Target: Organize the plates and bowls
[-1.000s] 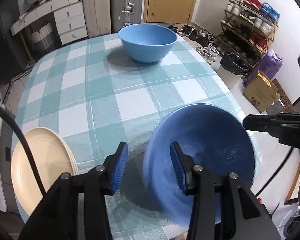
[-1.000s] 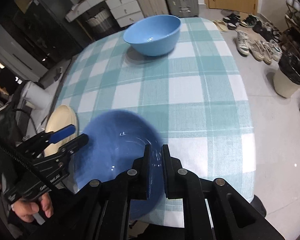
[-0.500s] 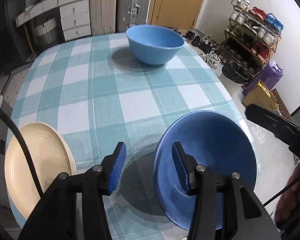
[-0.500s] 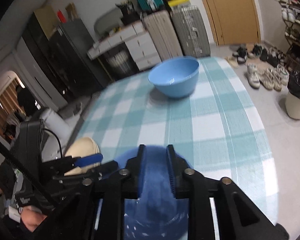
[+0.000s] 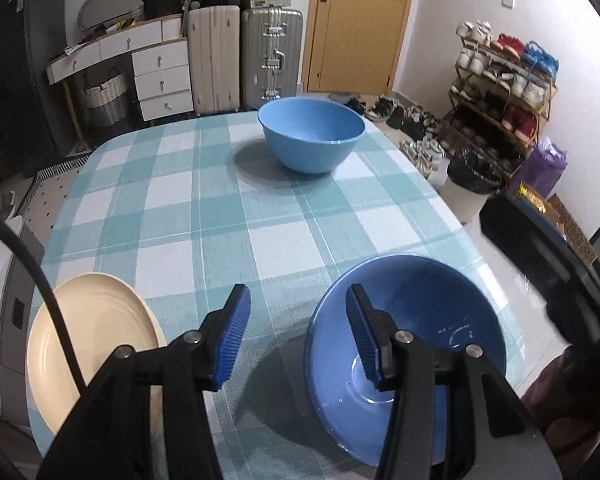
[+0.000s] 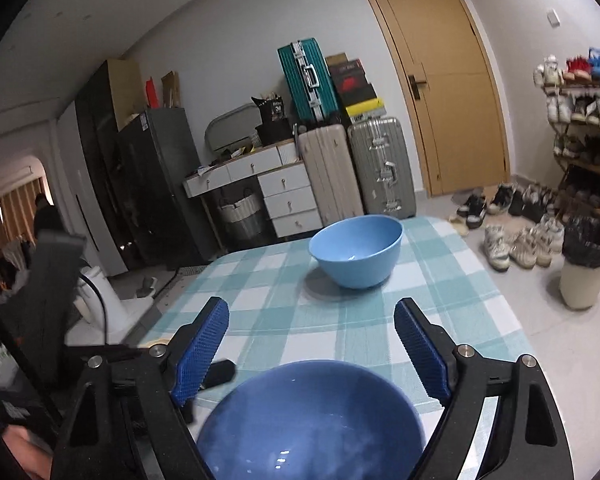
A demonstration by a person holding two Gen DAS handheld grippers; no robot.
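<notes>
Deep blue and glossy, the dark blue bowl (image 5: 408, 344) sits at the near right corner of the worktop (image 5: 220, 216), on its teal-and-white checked cloth. The right gripper (image 6: 312, 344) has just let it go: its fingers (image 6: 204, 344) have been opening and now stand wide, one on each side above the bowl's far rim, with the bowl (image 6: 312, 420) low between them and nothing pressed by the pads. A second ago those fingers were nearly shut on the rim and the bowl hung tilted and blurred; now it rests, though it seems to lean a little toward the camera, and the fisheye makes that hard to judge.

The left gripper (image 5: 296, 336) hovers half open and holds nothing. Its right finger lies over the bowl's near left rim in the view, its left finger over bare cloth; whether the pad touches the rim I cannot tell. Its gap has widened slightly over the same second.

The light blue bowl (image 5: 312, 136) stands upright at the far end of the worktop, well apart, straight ahead of both grippers. The cream plates (image 5: 88, 344) lie at the near left edge, just beside the left gripper.

The coming move likely turns on this: the dark bowl lies directly below and between the right fingers, so the right hand is better placed to retake it, while the left is nearer the plates.
</notes>
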